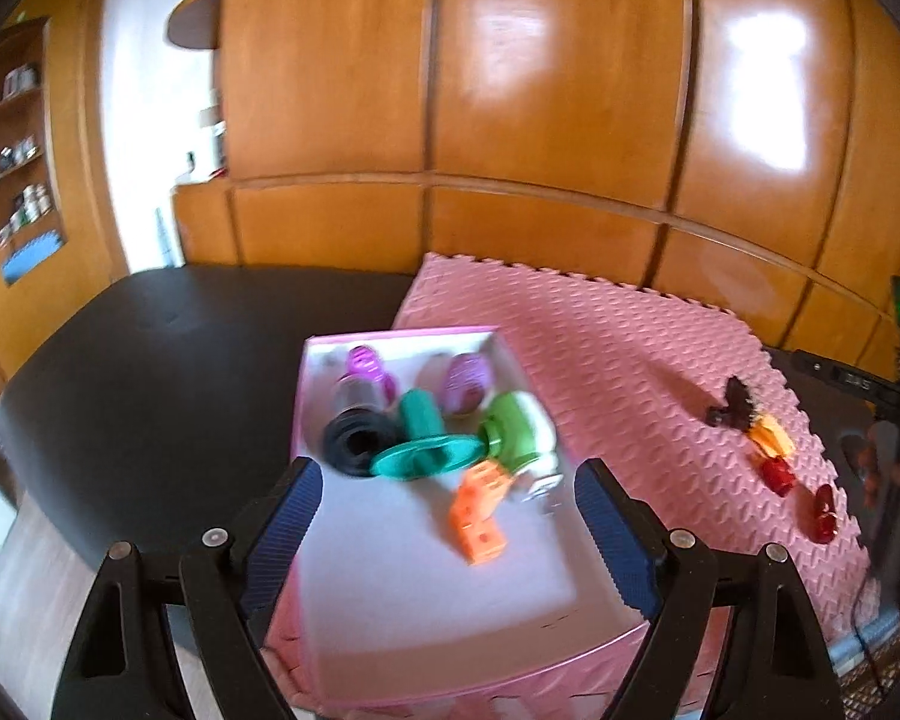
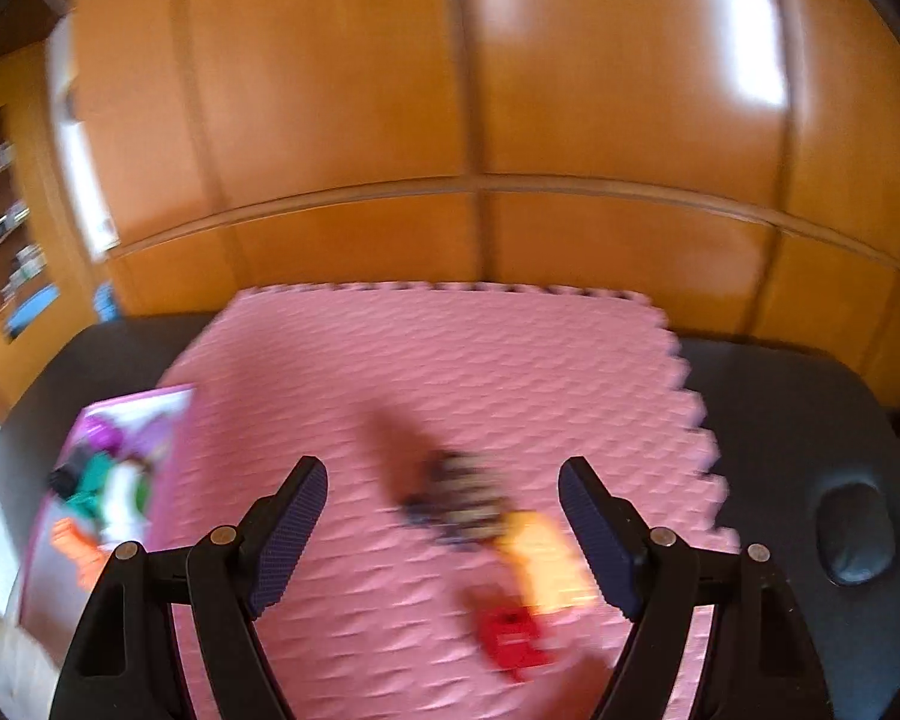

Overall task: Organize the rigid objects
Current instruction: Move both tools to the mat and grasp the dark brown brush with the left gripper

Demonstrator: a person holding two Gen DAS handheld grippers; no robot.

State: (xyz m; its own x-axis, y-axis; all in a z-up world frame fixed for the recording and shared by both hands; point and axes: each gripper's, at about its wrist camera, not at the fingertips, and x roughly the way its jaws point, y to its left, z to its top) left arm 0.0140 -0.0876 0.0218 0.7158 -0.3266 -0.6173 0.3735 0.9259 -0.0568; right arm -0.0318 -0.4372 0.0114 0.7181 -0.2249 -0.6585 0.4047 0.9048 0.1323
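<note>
Pink foam mat (image 1: 600,354) with a raised wave texture covers much of a dark tabletop (image 1: 150,360), and on its left part sits a pink-walled box (image 1: 390,540) with a white floor, whose near edge is cut off behind the left gripper (image 1: 447,516). That gripper's jaws stand wide apart over the box with nothing between the pads. Inside the box, bunched at the far end, lie a black ring-shaped part (image 1: 354,441), a teal flanged piece (image 1: 426,450), a green cylinder (image 1: 510,426), an orange perforated block (image 1: 480,516) and two purple pieces (image 1: 369,369) whose shape is smeared by blur. A small clear or silvery item beside the green cylinder is too blurred to identify. Out on the mat, well apart from the box, a dark brush-like object (image 1: 732,402), a yellow-orange piece (image 1: 771,435) and red pieces (image 1: 777,474) lie in a loose row; a second red piece near the mat's right side is partly shadowed. In the right wrist view everything is heavily motion-blurred: the right gripper (image 2: 444,534) hovers with jaws wide and empty above the dark object (image 2: 456,504), the yellow piece (image 2: 540,558) and a red piece (image 2: 510,639), and their outlines cannot be made out. No writing or label is legible anywhere; items on the shelves (image 1: 18,150) at far left are too small to read.
</note>
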